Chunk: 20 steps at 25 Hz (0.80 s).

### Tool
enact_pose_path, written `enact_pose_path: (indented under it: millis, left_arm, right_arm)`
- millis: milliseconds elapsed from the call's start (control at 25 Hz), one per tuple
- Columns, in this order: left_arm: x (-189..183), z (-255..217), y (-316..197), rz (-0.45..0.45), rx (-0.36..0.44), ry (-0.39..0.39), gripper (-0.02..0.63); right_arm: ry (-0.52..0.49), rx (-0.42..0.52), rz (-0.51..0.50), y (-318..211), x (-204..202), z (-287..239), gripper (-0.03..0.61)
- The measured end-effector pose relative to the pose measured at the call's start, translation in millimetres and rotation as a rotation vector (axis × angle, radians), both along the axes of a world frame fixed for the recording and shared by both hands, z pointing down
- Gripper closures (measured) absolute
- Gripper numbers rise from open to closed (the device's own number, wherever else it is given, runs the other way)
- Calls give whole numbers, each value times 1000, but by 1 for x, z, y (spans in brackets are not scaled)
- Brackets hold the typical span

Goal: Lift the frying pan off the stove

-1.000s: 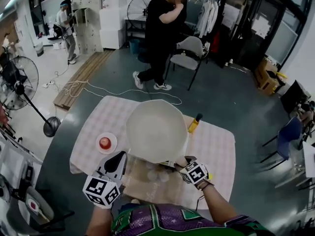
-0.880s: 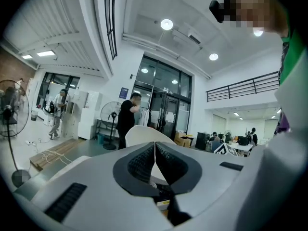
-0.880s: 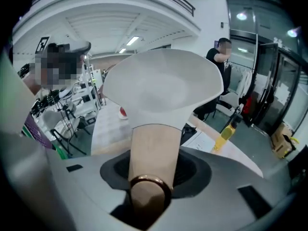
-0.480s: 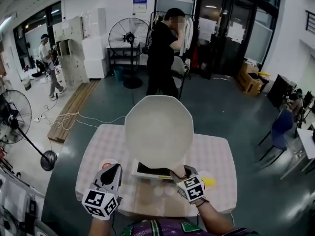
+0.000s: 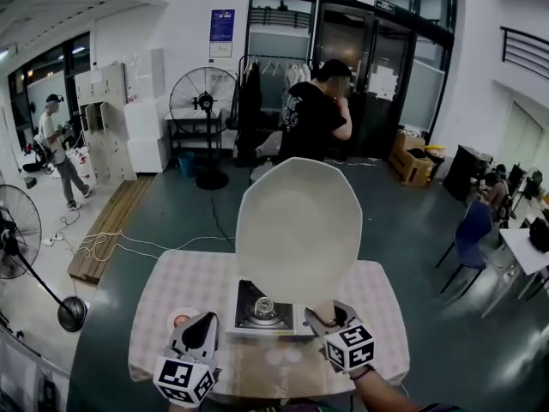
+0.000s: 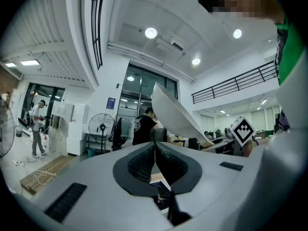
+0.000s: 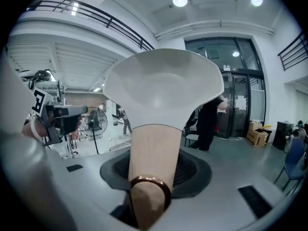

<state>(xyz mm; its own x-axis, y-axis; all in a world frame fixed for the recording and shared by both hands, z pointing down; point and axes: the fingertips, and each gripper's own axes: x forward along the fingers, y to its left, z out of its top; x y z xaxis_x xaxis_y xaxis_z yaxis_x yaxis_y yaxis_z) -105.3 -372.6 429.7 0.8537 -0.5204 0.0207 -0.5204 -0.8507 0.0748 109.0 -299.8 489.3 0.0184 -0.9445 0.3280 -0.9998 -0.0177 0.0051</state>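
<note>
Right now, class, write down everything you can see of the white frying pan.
The white frying pan has a faceted, roughly eight-sided rim and a smooth matte body. Its light wooden handle ends in a brown ring and sits clamped between the fingers of the right gripper. The pan is held steeply tilted, nearly upright, clear above the small tabletop stove, touching nothing else.
</note>
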Motion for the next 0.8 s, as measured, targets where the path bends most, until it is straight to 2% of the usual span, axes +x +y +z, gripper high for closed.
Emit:
enact_pose_path:
  millis: [240,520,800]
  left_arm:
    - [-4,-11,-7,29,-17,38,589]
    - [3,-26,-14,29,-6,31,589]
    - [5,-31,2,37,10,40,589]
  right_arm:
    - [11,64,-12,-3,-6,-33,400]
    - [7,83,-22,3,-12,-45,399]
    - [5,90,-16,18,-10,-48,400]
